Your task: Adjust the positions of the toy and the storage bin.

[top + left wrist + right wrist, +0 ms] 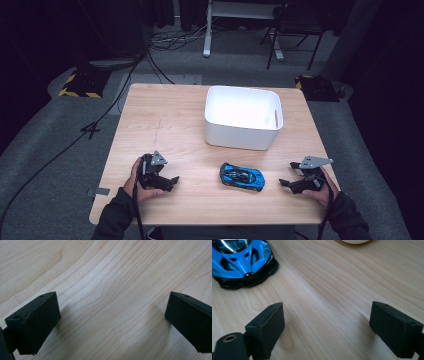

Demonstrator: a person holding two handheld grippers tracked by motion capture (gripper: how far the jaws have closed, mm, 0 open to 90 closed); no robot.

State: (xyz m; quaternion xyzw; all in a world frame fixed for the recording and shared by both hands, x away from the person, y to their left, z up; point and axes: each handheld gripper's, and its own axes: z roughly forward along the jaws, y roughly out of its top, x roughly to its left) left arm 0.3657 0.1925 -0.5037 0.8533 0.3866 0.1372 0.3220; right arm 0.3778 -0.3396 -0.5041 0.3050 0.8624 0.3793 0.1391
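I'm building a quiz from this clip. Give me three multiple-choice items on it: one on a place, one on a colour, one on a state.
1. Where does the blue toy car lie on the light wooden table?
A inside the bin
B between the two tools, in front of the bin
C on the floor

2. What colour is the rectangular plastic bin?
A white
B red
C green

3. How do the jaws of the right tool stand?
A clamped on the car
B apart with only table between them
C shut tight

Answers: 1 B, the high view shows it there; 2 A, its walls are white; 3 B, the right gripper view shows bare wood between the jaws.
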